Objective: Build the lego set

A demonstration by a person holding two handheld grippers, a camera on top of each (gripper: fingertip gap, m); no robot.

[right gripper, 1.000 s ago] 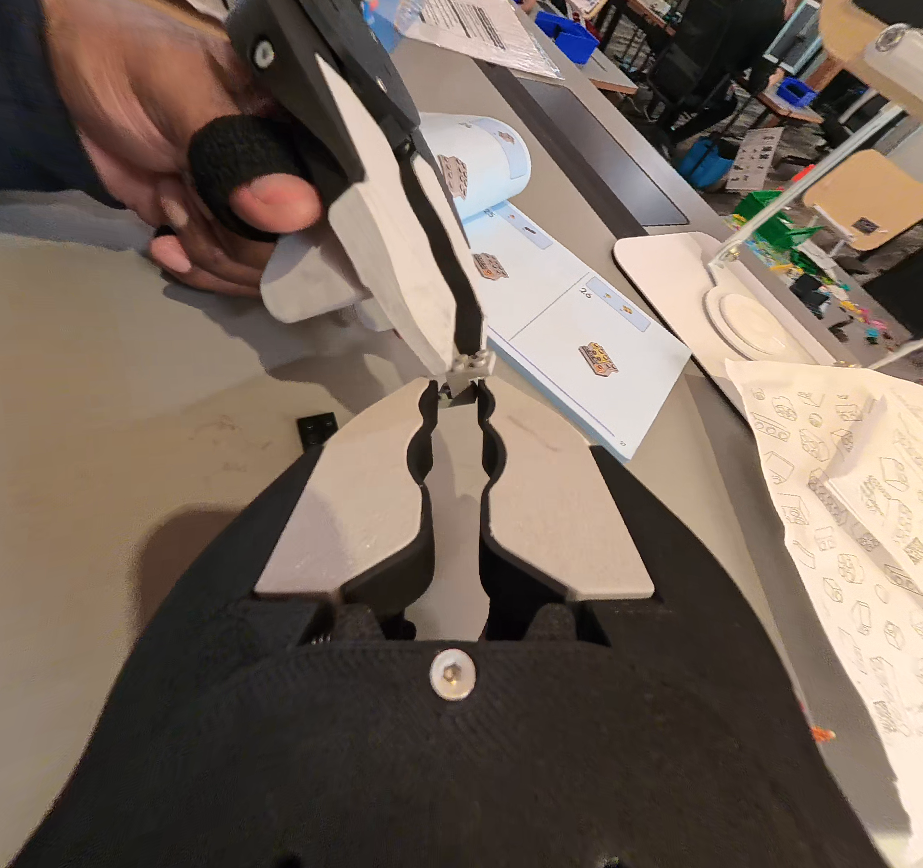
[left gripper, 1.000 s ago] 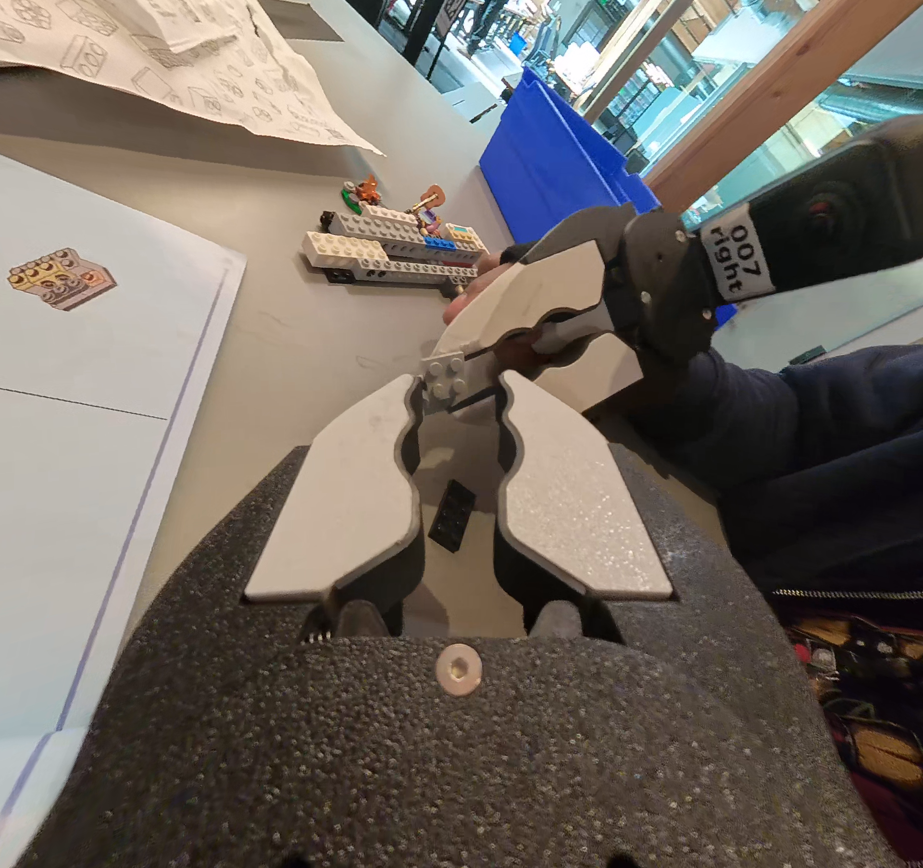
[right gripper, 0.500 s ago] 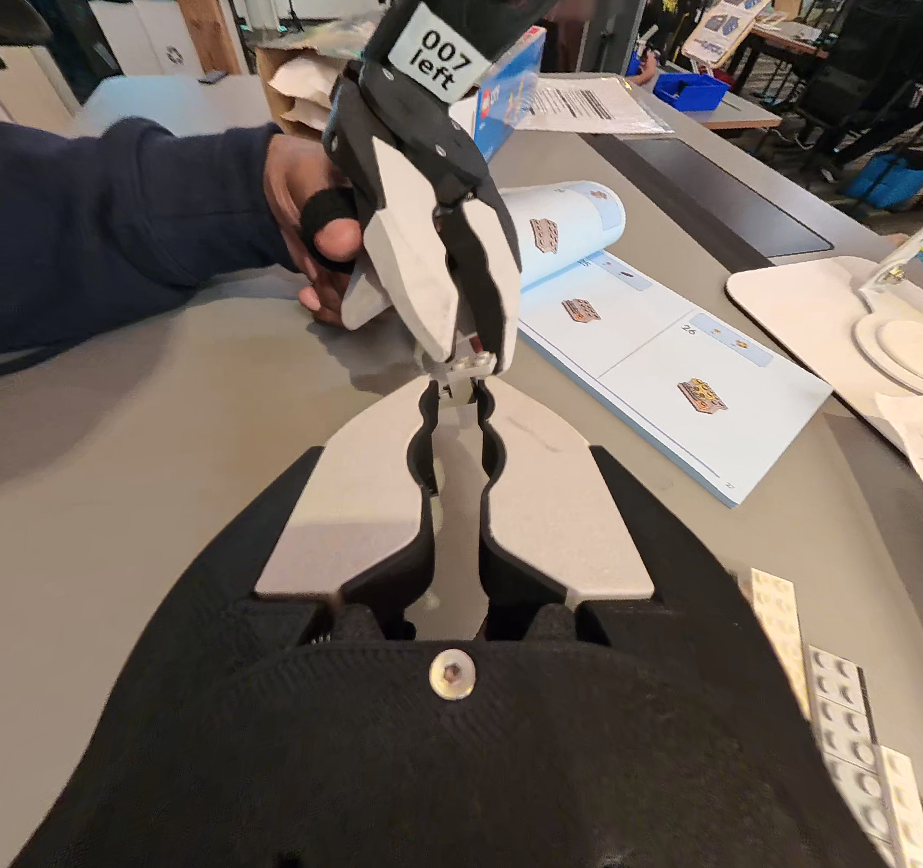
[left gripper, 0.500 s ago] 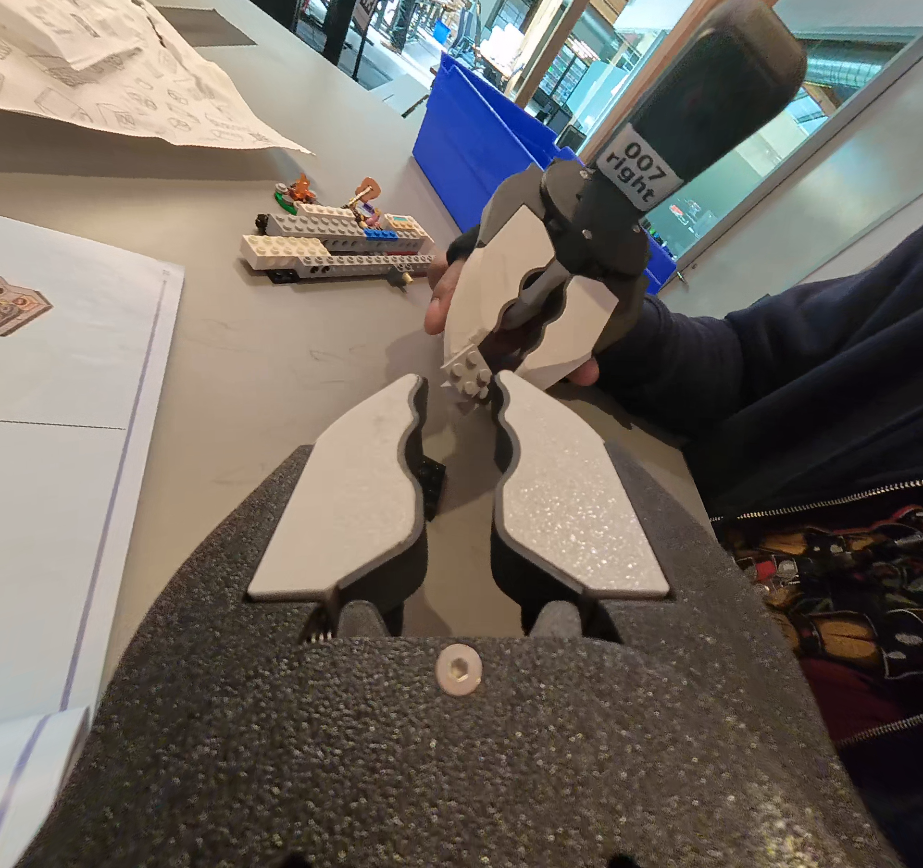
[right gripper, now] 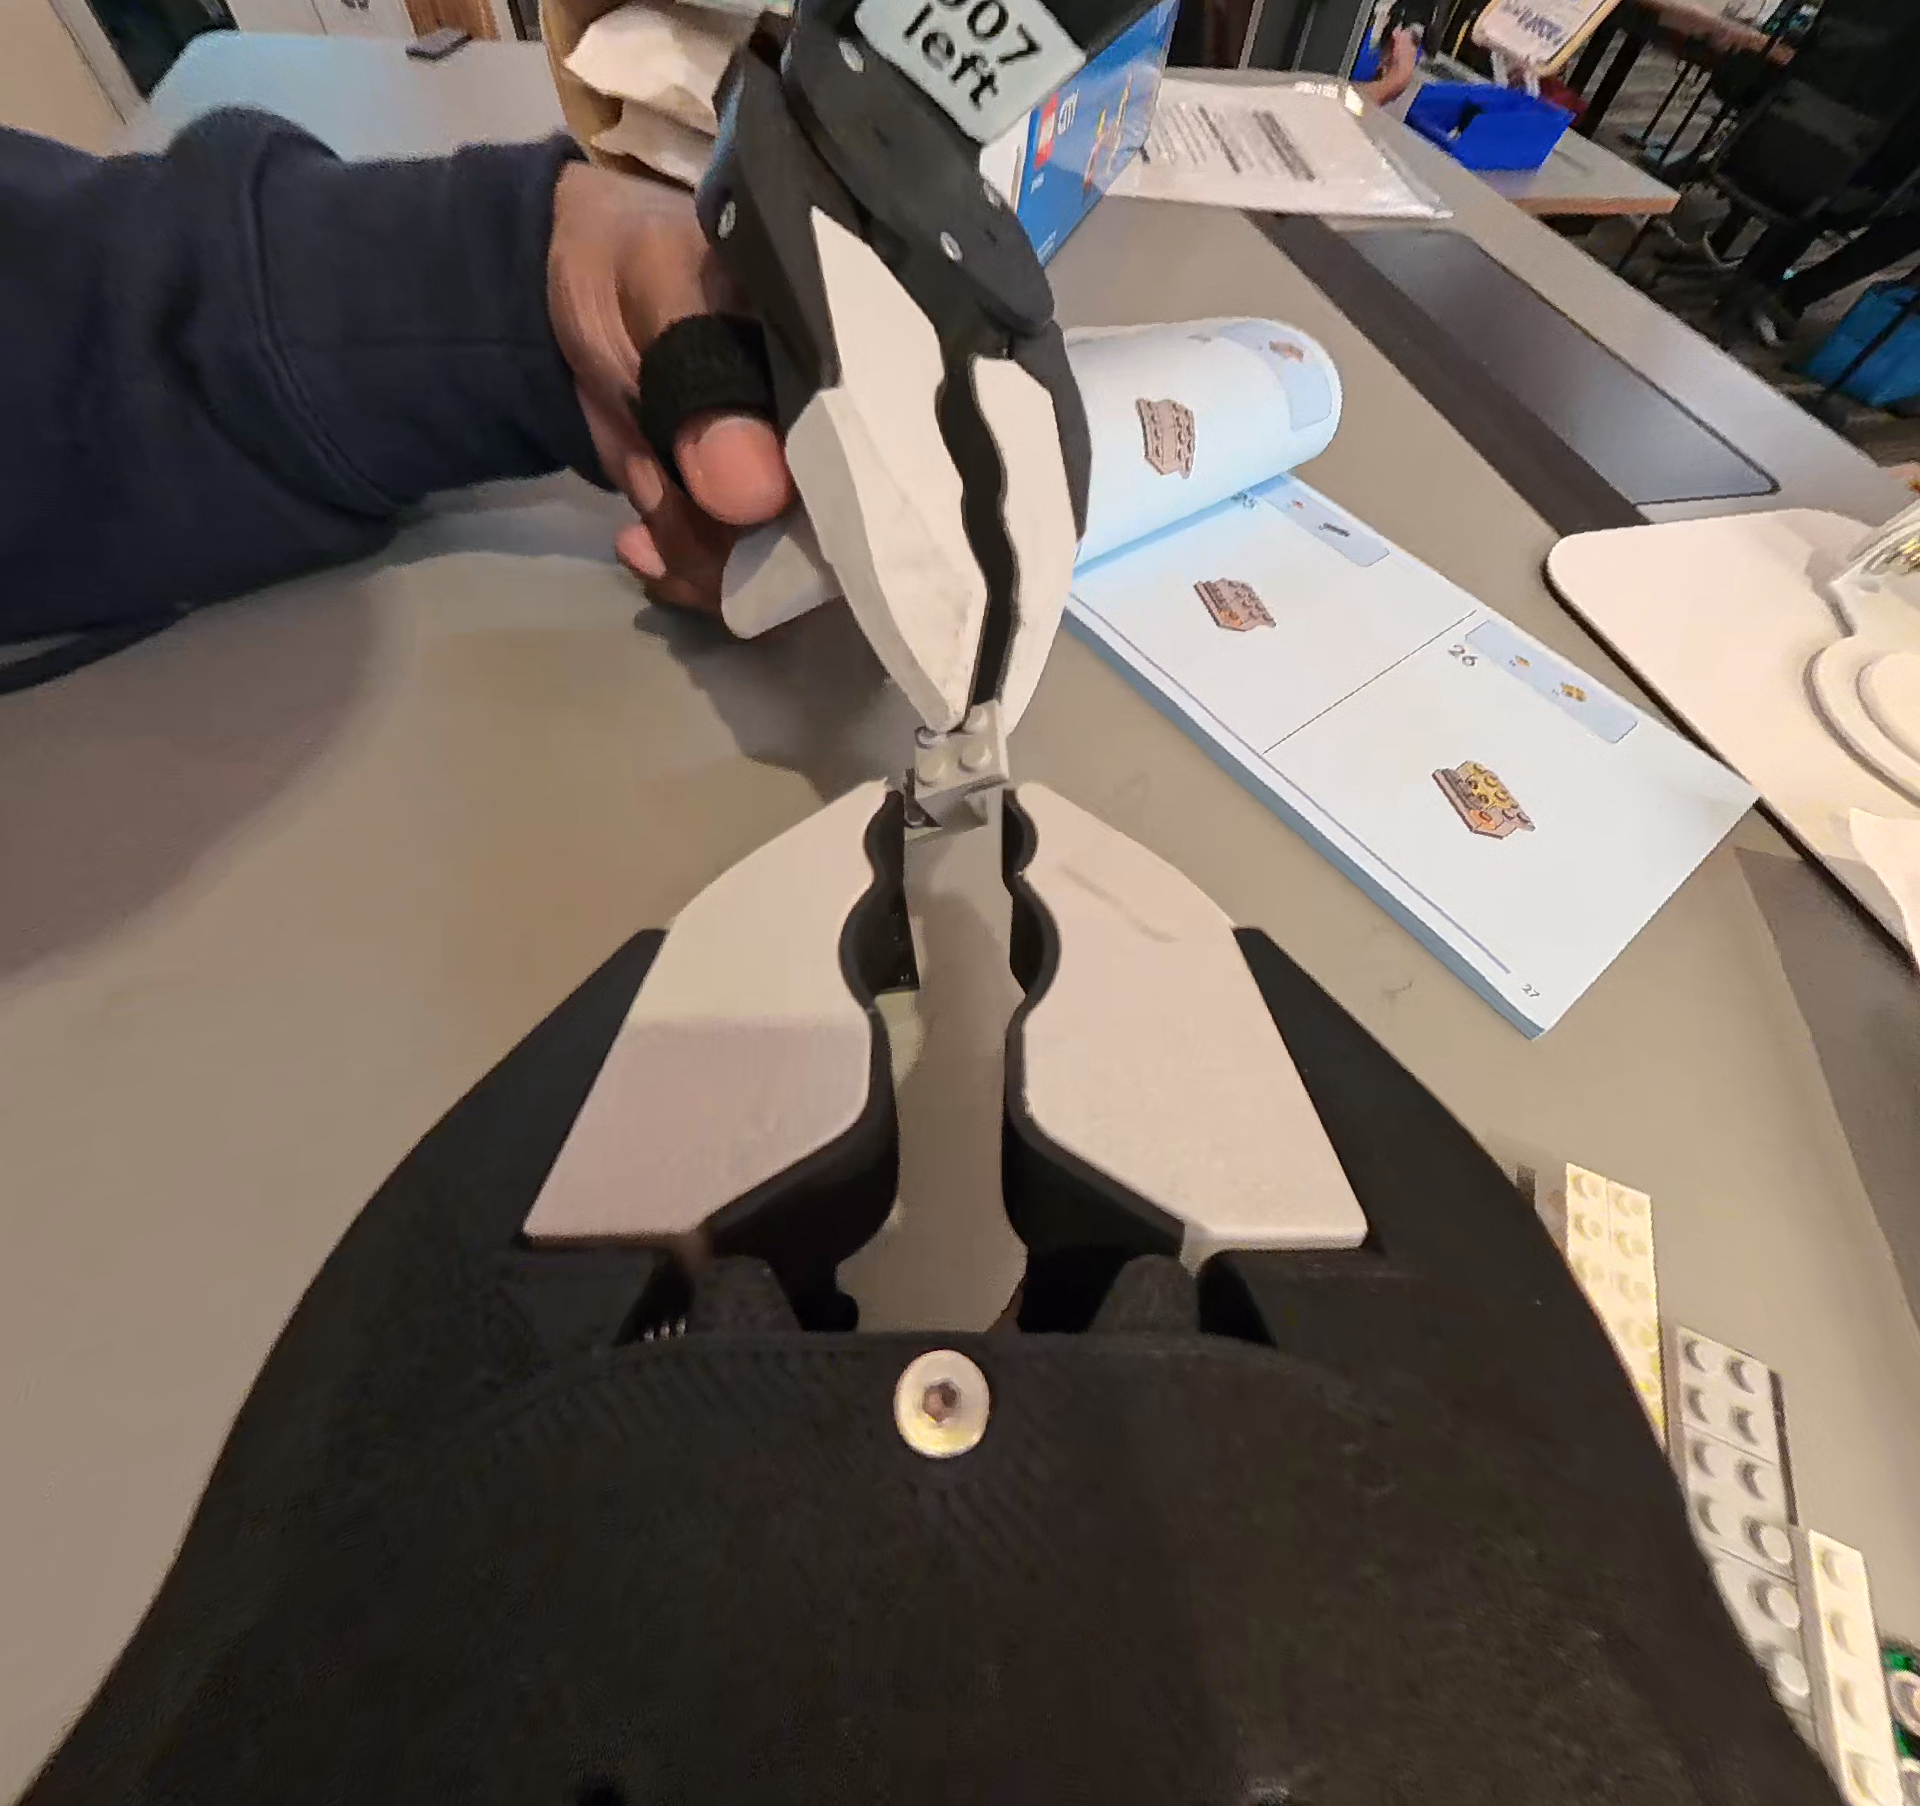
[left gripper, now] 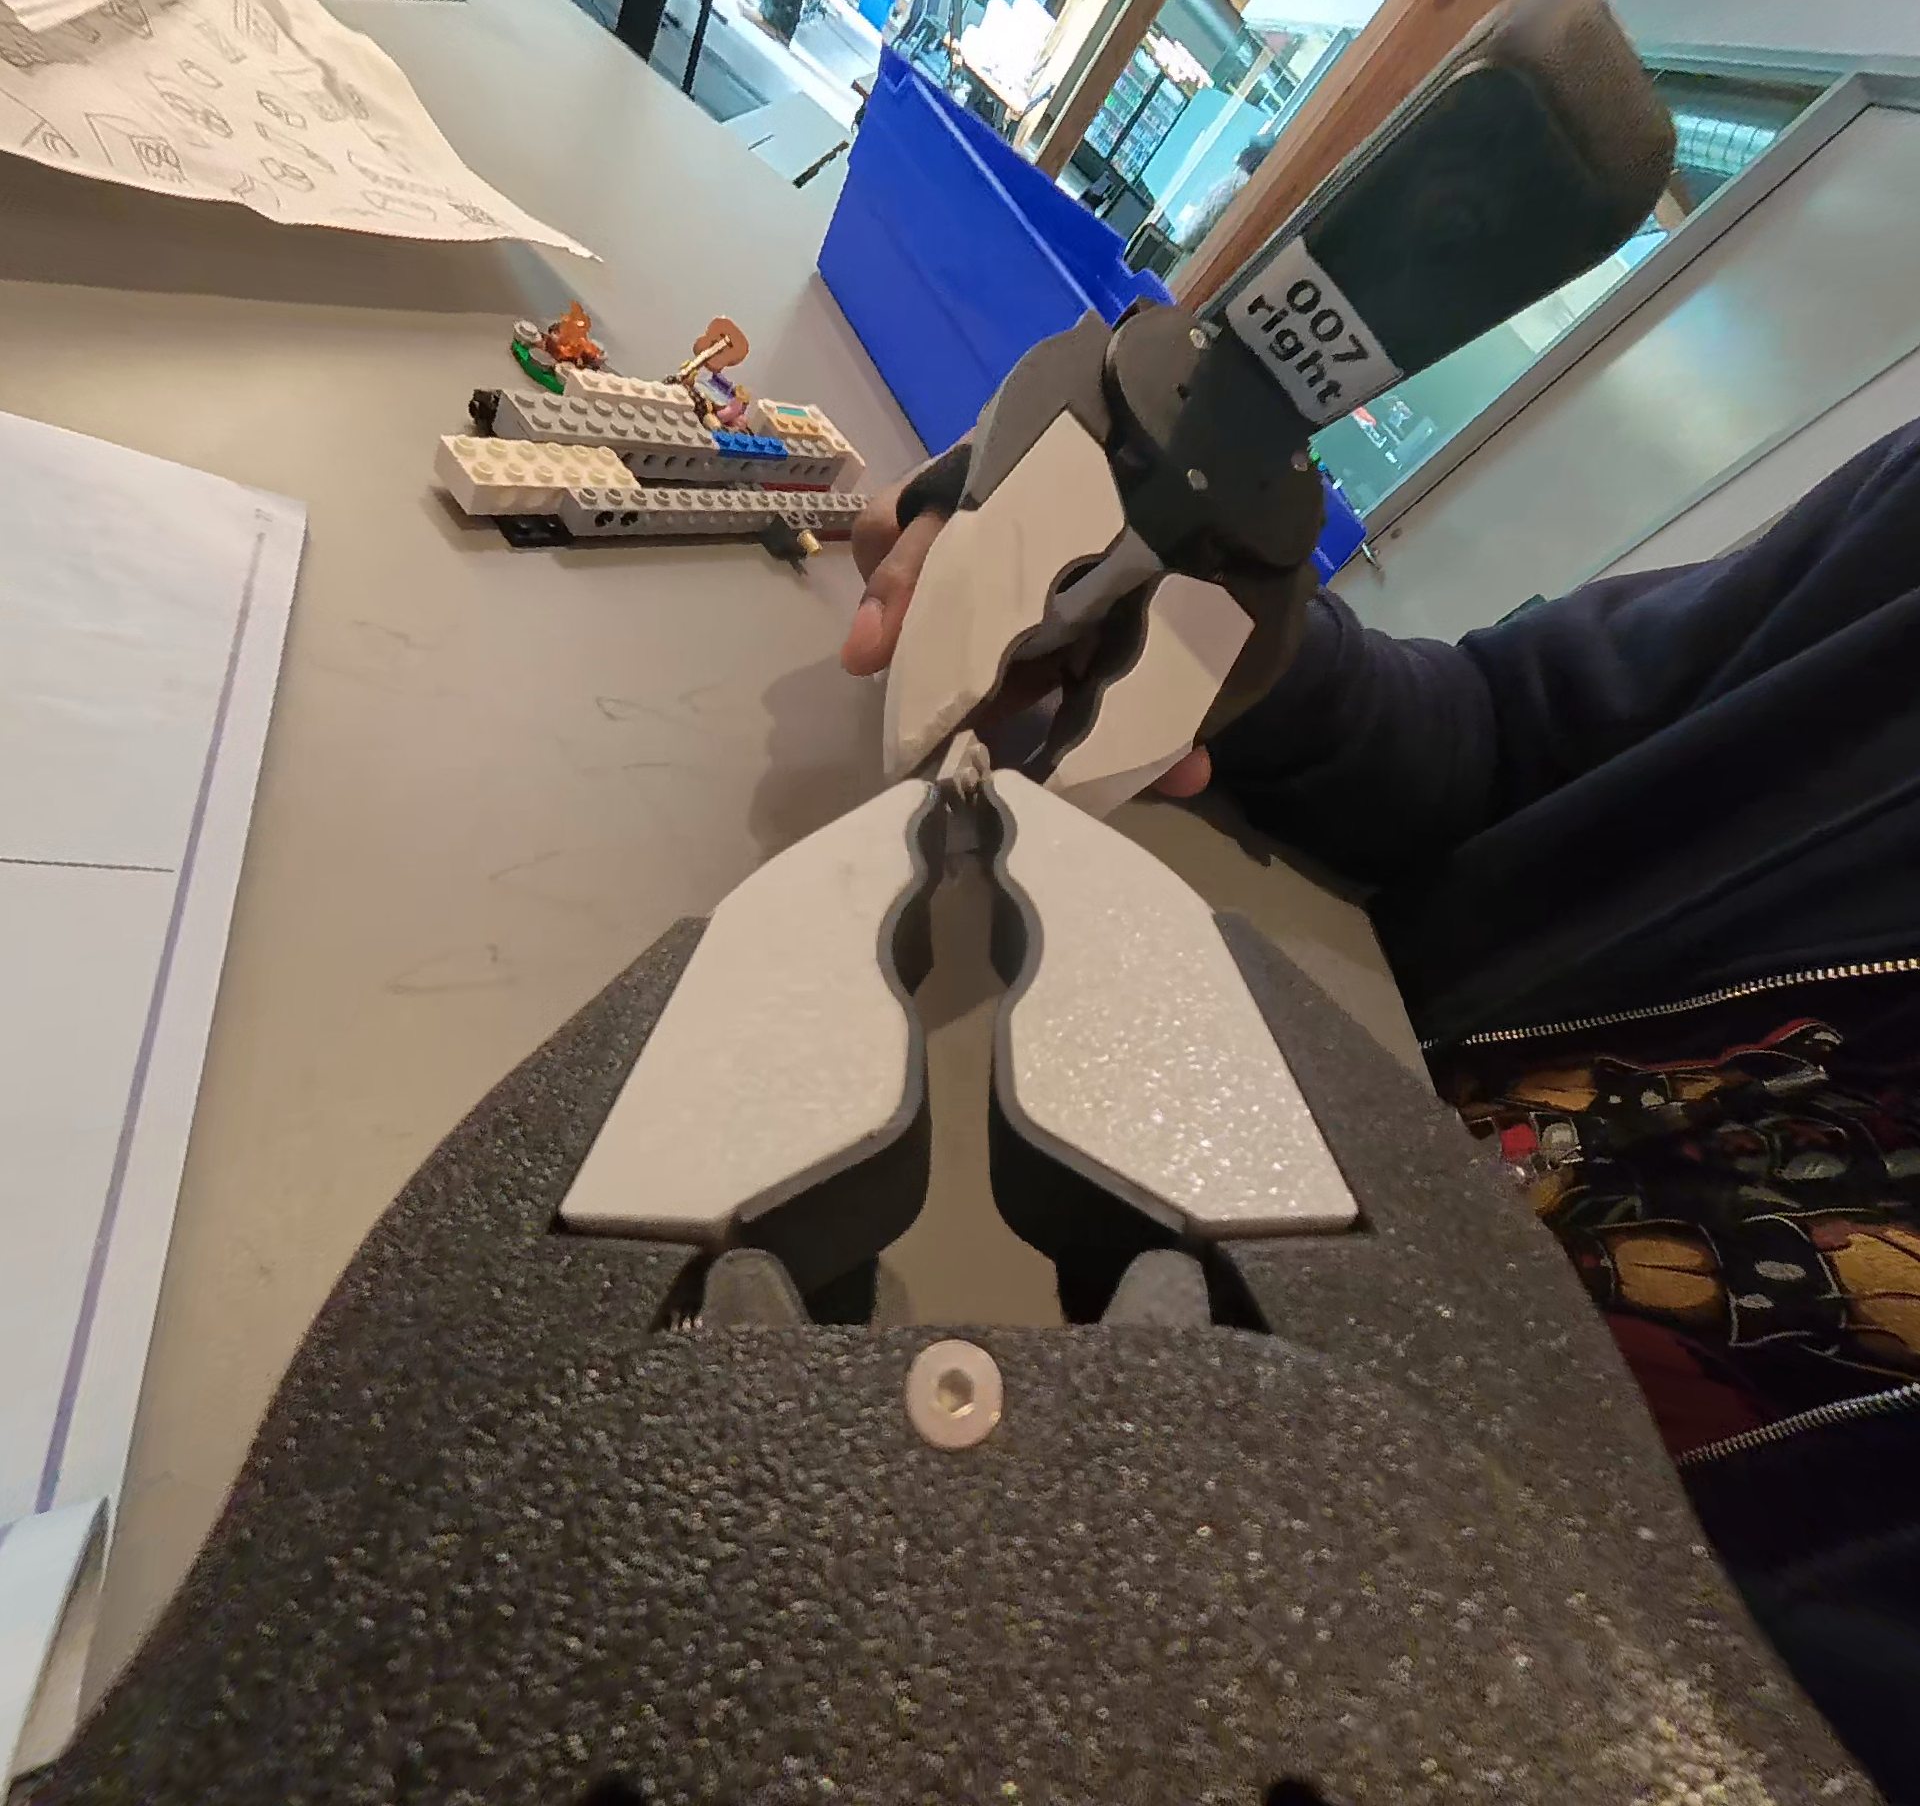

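Grippers meet tip to tip above the bench's middle: we see the left gripper (right gripper: 971, 717) pinching a small grey studded brick (right gripper: 961, 769) from above, while the right gripper (right gripper: 951, 811) clamps its lower end. Open booklet (right gripper: 1403, 696) lies just right of them, brick model (left gripper: 644, 478) toward the far edge by the blue bin (left gripper: 956, 239); bare bench (right gripper: 312, 821) spreads left.

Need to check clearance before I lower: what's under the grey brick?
The grey brick hangs above bare grey table, pinched by the left gripper, with the right gripper at its lower end. The spot directly below is partly covered by the right fingers.
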